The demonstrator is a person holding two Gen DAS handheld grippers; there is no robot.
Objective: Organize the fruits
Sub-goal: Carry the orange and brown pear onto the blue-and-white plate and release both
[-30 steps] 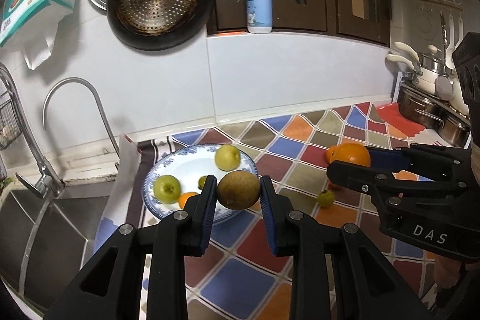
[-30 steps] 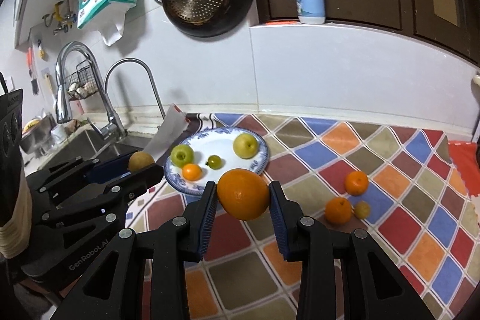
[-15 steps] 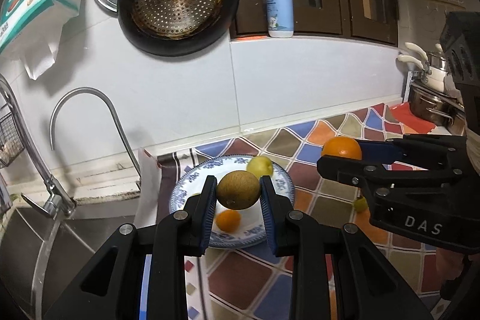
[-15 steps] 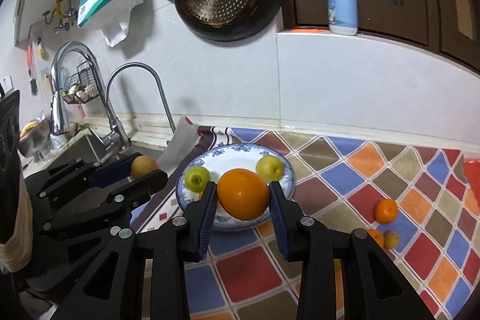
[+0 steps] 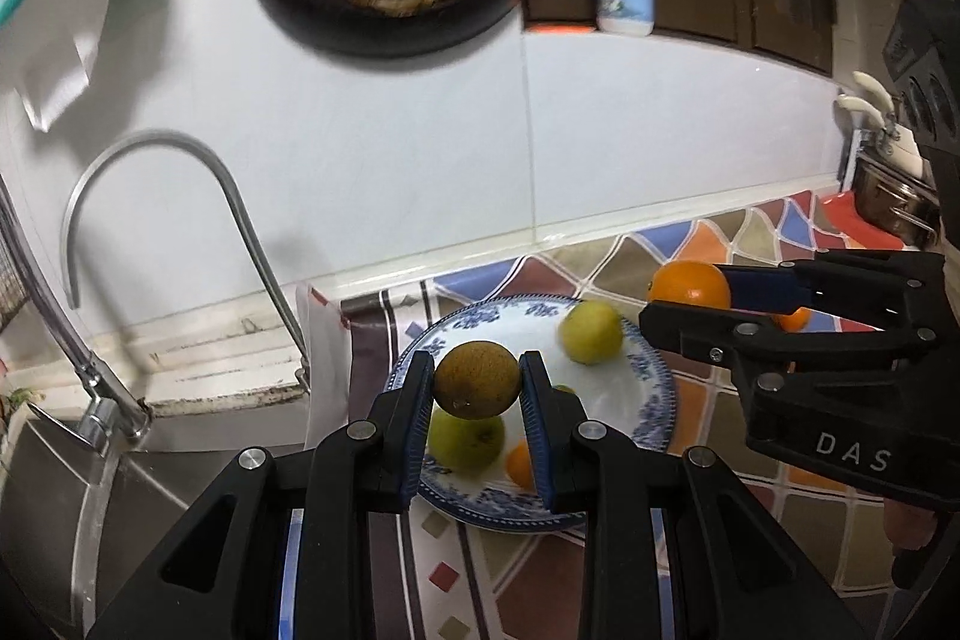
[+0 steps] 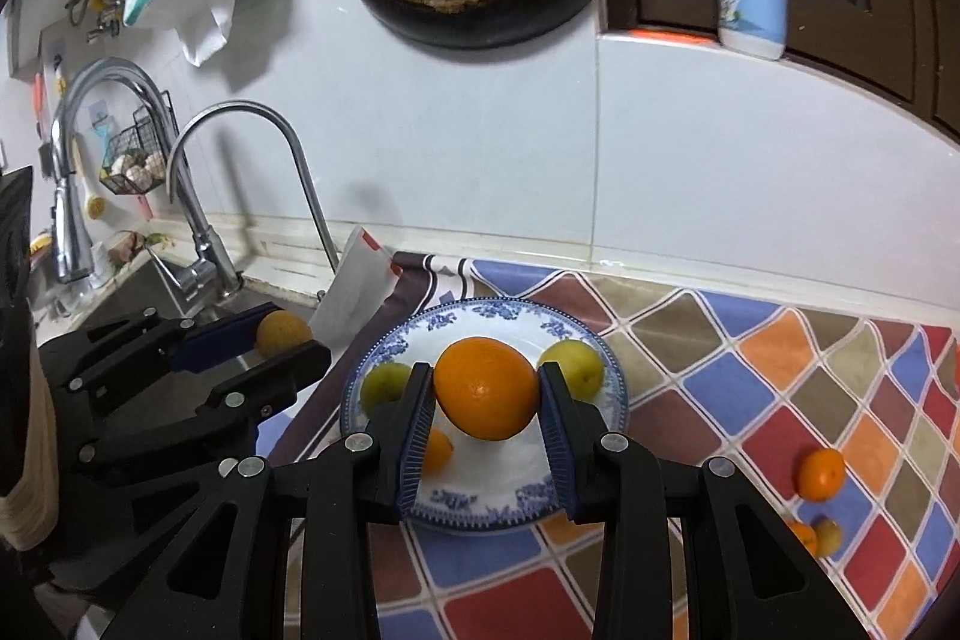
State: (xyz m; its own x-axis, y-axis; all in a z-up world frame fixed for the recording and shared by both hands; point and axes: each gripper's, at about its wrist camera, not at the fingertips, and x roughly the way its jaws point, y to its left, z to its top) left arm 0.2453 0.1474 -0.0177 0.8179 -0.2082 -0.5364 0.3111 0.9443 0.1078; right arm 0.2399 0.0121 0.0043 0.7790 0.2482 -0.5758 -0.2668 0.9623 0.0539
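The left tongs (image 5: 477, 381) squeeze a brown fruit (image 5: 477, 379); the right tongs (image 6: 485, 388) squeeze an orange (image 6: 485, 387), both over the plate (image 6: 480, 511).

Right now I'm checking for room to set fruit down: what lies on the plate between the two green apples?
In the right wrist view, white plate between the apples, mostly hidden by the held orange.

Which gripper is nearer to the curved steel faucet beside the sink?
Left. The left gripper, holding a brown round fruit, is near the curved steel faucet; the right gripper, gripping a large orange, is above the blue-rimmed plate, farther away.
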